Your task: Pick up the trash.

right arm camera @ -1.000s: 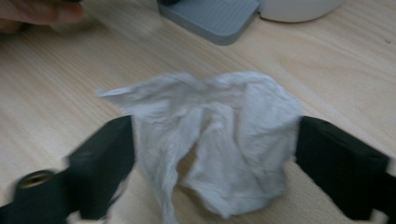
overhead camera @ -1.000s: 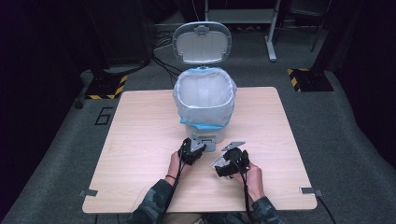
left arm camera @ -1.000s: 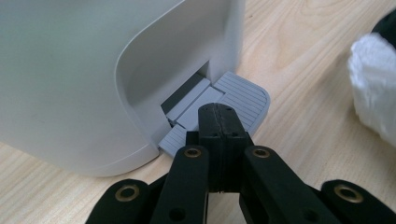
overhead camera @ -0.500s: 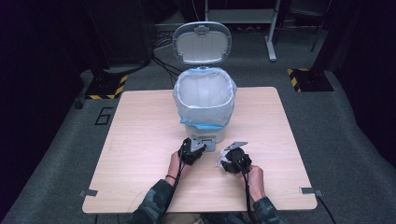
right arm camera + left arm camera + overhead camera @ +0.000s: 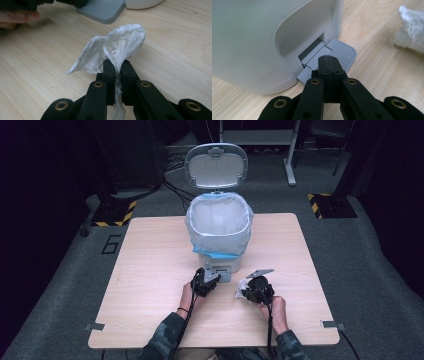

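While our left tool (image 5: 328, 65), jaws pressed together, holds the pedal (image 5: 339, 53) down, the right tool (image 5: 116, 67) has just closed, pinching the crumpled tissue (image 5: 112, 53) on the surface (image 5: 150, 270); we lift straight into the lined bin (image 5: 218, 227).

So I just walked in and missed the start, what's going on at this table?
A person works two hand-held grippers at a wooden table. The left gripper, jaws shut, presses on the grey pedal of a small white bin, whose lid stands open. The right gripper has just been closing and now pinches a crumpled white tissue low over the table, beside the bin.
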`<action>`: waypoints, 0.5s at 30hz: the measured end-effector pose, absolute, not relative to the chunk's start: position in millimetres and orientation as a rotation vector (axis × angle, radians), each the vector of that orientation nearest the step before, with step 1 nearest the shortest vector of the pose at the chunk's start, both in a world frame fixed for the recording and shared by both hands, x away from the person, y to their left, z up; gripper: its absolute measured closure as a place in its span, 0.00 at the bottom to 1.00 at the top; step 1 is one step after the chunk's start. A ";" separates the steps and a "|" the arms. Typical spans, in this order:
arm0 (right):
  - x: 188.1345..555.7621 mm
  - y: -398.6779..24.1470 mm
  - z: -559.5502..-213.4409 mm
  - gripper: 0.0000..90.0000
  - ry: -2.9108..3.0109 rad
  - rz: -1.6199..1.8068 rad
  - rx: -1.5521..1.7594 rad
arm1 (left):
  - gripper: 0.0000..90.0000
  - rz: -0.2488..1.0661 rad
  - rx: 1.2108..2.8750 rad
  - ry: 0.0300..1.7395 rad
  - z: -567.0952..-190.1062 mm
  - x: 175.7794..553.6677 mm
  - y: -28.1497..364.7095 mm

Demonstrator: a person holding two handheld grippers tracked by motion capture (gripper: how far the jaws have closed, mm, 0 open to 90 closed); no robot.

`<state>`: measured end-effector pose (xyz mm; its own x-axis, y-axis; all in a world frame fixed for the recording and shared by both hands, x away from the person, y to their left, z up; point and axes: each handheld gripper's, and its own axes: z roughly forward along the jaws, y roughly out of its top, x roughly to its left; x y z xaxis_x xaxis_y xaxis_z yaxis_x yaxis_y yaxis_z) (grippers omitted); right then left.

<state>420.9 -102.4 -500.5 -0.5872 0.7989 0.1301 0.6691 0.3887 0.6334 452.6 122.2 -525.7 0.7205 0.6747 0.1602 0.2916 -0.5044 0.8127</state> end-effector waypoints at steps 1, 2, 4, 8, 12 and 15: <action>421.2 -102.9 -498.4 0.94 2.447 0.977 1.305 | 1.00 0.597 2.106 0.731 -525.7 452.6 122.2; 421.4 -103.2 -496.3 0.94 2.447 0.987 1.301 | 1.00 0.595 2.104 0.733 -525.8 452.7 122.2; 422.0 -103.2 -491.1 0.94 2.450 0.996 1.292 | 1.00 0.596 2.104 0.733 -525.8 452.6 122.1; 423.0 -104.6 -482.7 0.94 2.446 1.012 1.276 | 1.00 0.594 2.099 0.736 -525.9 452.5 121.8; 424.3 -105.7 -478.9 0.94 2.462 1.023 1.279 | 1.00 0.596 2.098 0.736 -526.0 452.2 121.6; 422.9 -105.1 -475.4 0.94 2.474 1.013 1.270 | 1.00 0.584 2.107 0.732 -525.3 452.5 122.4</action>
